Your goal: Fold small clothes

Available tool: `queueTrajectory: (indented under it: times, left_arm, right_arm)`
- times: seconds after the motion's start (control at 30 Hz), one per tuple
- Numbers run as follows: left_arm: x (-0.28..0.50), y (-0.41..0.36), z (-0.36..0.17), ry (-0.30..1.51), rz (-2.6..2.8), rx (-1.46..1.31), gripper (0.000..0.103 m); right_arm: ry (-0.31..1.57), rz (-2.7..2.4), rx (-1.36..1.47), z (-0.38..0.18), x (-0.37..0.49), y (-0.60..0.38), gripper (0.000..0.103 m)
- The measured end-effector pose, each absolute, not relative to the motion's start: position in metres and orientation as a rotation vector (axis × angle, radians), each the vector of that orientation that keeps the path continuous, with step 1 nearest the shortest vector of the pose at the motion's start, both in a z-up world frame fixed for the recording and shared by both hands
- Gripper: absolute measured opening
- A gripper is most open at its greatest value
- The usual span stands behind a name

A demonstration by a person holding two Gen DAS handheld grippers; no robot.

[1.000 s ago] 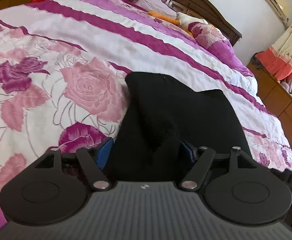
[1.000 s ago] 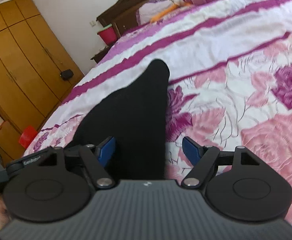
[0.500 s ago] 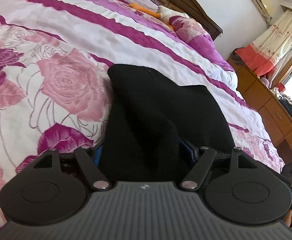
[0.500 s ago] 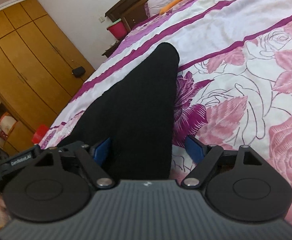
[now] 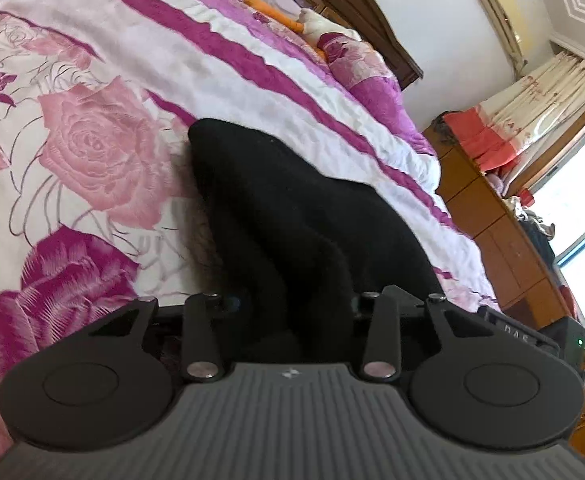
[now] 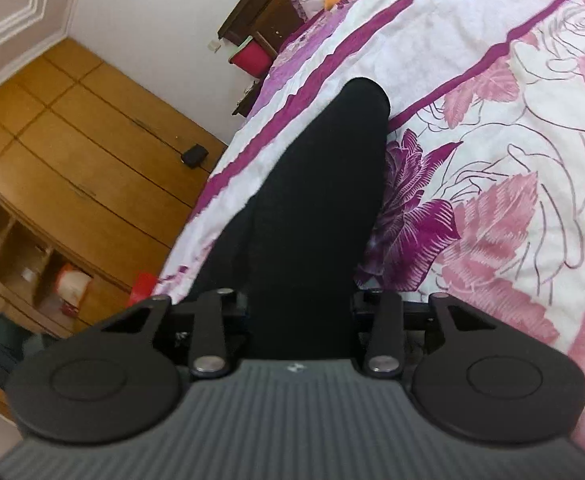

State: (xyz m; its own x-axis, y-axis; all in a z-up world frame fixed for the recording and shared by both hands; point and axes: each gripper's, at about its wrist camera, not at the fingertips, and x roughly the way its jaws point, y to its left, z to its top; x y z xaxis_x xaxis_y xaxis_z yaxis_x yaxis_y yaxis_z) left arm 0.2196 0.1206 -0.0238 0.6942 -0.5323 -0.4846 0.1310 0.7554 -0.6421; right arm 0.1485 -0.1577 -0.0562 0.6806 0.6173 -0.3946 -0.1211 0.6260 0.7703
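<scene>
A small black garment (image 5: pixel 292 216) lies on the floral bedspread (image 5: pixel 92 152) and rises toward both grippers. My left gripper (image 5: pixel 292 304) is shut on one end of it; the cloth bunches between the jaws and hides the pads. My right gripper (image 6: pixel 298 304) is shut on the other end of the black garment (image 6: pixel 320 200), which stretches forward to a rounded tip on the bed. The blue pads are hidden in both views.
The bedspread (image 6: pixel 492 160) fills most of both views. Pillows and an orange toy (image 5: pixel 276 12) lie at the headboard. A wooden wardrobe (image 6: pixel 72 168) stands off the bed's side. Wooden drawers (image 5: pixel 504 248) and a curtained window stand on the other side.
Both grippers have closed on the black garment; the blue pads seen earlier are now hidden. Both have lifted and tilted, pulling the garment's near end up off the bed.
</scene>
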Motion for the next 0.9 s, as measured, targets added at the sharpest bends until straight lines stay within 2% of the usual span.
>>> queueTrajectory:
  times: [0.47,0.67,0.9]
  left_arm:
    - [0.147,0.053,0.012,0.752,-0.506,-0.565,0.045]
    - [0.13,0.017,0.001,0.795,-0.487,-0.415,0.046]
    - [0.125,0.01,-0.006,0.798,-0.429,-0.29,0.047]
  right_arm:
    - [0.78,0.464,0.738,-0.008,0.087,-0.212,0.04]
    - [0.811,0.389,0.684,-0.024,0.065,-0.23,0.04]
    - [0.817,0.354,0.633,-0.053,0.057,-0.222,0.048]
